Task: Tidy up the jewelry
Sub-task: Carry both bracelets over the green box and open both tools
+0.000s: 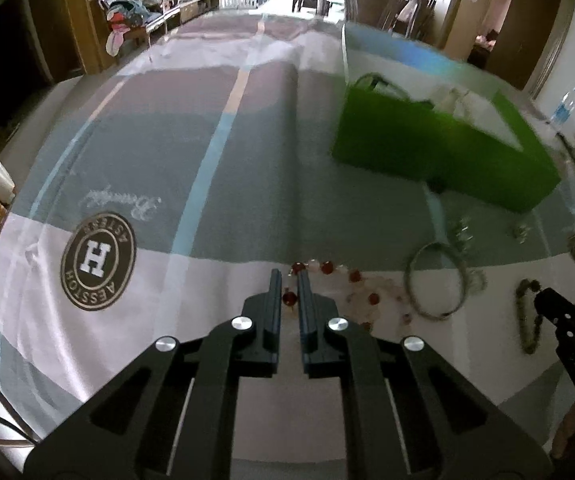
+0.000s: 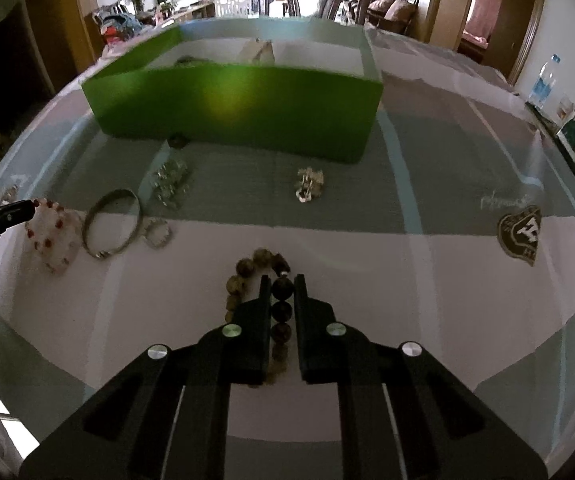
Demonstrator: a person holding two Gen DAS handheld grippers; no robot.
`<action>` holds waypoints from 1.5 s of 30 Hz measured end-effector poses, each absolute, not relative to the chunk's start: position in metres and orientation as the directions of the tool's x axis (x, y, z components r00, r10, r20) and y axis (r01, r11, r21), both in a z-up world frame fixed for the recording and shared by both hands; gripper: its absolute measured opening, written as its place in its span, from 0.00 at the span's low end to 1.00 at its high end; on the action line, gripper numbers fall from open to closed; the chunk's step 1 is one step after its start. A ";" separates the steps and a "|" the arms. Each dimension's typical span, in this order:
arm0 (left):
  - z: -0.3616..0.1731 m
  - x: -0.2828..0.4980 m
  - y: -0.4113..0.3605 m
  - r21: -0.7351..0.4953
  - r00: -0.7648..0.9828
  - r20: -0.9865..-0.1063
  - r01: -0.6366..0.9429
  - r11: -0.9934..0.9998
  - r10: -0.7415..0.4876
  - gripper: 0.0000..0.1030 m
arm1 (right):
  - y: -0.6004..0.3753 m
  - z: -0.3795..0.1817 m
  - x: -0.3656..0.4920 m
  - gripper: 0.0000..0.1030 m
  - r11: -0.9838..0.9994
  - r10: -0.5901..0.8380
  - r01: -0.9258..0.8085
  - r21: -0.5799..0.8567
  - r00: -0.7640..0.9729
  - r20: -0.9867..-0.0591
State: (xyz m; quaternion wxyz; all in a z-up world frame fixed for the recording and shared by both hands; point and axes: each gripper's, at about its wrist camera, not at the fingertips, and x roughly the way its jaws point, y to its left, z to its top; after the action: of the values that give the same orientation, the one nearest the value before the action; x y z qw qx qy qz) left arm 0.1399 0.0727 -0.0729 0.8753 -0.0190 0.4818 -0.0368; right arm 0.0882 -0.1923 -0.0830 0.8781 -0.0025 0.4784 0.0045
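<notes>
**Two bracelets, one for each claw**

We hold our left gripper (image 1: 289,280) low over the red and clear bead bracelet (image 1: 347,292), its fingers close around one red bead. Our right gripper (image 2: 281,284) pinches the brown bead bracelet (image 2: 247,270), so we can lift it. The green box (image 2: 239,108) sits open just behind, we think to take them. A silver bangle (image 2: 111,224) waits nearby.
</notes>
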 end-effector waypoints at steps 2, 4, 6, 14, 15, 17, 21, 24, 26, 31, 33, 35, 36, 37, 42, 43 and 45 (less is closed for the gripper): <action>-0.059 0.134 0.070 -0.077 0.556 -0.825 0.059 0.995 -0.097 0.08 | -0.192 -0.069 0.086 0.11 1.000 0.012 -0.015 0.004 0.565 -0.825; -0.045 0.129 0.066 -0.083 0.580 -0.807 0.075 0.994 -0.111 0.08 | -0.193 -0.054 0.084 0.11 1.000 0.019 -0.018 0.010 0.590 -0.807; -0.033 0.125 0.062 -0.080 0.600 -0.791 0.088 0.993 -0.117 0.08 | -0.193 -0.042 0.084 0.11 1.000 0.015 -0.018 0.005 0.610 -0.792; 0.019 0.122 0.041 -0.055 0.693 -0.706 0.147 0.988 -0.142 0.08 | -0.194 0.006 0.090 0.11 1.000 -0.001 -0.014 -0.014 0.691 -0.723; 0.025 0.124 0.039 -0.058 0.702 -0.696 0.153 0.987 -0.150 0.08 | -0.194 0.008 0.092 0.11 1.000 -0.002 -0.011 -0.014 0.699 -0.715; 0.037 0.132 0.032 -0.060 0.720 -0.675 0.164 0.985 -0.161 0.08 | -0.196 0.022 0.102 0.11 1.000 -0.001 -0.003 -0.005 0.722 -0.692; 0.058 0.157 0.019 -0.074 0.724 -0.663 0.193 0.978 -0.193 0.08 | -0.201 0.048 0.121 0.11 1.000 0.011 -0.002 0.014 0.754 -0.656; 0.070 0.186 0.005 -0.055 0.738 -0.647 0.205 0.977 -0.191 0.08 | -0.204 0.062 0.147 0.11 0.999 -0.033 0.031 -0.015 0.785 -0.619; 0.072 0.207 -0.004 -0.081 0.743 -0.631 0.227 0.971 -0.226 0.08 | -0.209 0.055 0.176 0.11 0.998 -0.058 0.063 -0.015 0.777 -0.627; 0.038 0.257 -0.030 -0.060 0.703 -0.678 0.237 0.970 -0.214 0.08 | -0.211 0.020 0.222 0.11 0.991 -0.134 0.112 -0.077 0.704 -0.697; 0.019 0.270 -0.037 -0.036 0.680 -0.708 0.235 0.971 -0.190 0.08 | -0.212 0.008 0.230 0.11 0.991 -0.127 0.108 -0.073 0.684 -0.718; 0.006 0.277 -0.040 -0.023 0.669 -0.723 0.222 0.975 -0.170 0.08 | -0.213 0.001 0.233 0.11 0.990 -0.141 0.117 -0.084 0.670 -0.729; 0.000 0.279 -0.040 -0.033 0.660 -0.731 0.222 0.975 -0.175 0.08 | -0.214 -0.003 0.234 0.11 0.989 -0.145 0.120 -0.087 0.662 -0.735; -0.005 0.279 -0.039 -0.042 0.651 -0.737 0.220 0.975 -0.179 0.08 | -0.216 -0.006 0.234 0.11 0.990 -0.138 0.122 -0.077 0.656 -0.742; -0.008 0.275 -0.035 -0.038 0.651 -0.740 0.213 0.976 -0.171 0.08 | -0.224 -0.011 0.232 0.11 0.991 -0.118 0.122 -0.050 0.652 -0.749; -0.008 0.276 -0.035 -0.040 0.648 -0.742 0.210 0.977 -0.169 0.08 | -0.225 -0.012 0.232 0.12 0.991 -0.118 0.124 -0.049 0.646 -0.754; -0.009 0.275 -0.035 -0.033 0.649 -0.743 0.204 0.978 -0.161 0.09 | -0.224 -0.013 0.232 0.20 0.991 -0.116 0.122 -0.048 0.642 -0.758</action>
State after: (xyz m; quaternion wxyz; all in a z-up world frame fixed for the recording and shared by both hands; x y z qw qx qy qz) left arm 0.2751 -0.0350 -0.0090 0.9078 0.0265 0.4065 -0.1003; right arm 0.2323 -0.2244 -0.0131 0.9061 0.0037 0.4179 -0.0657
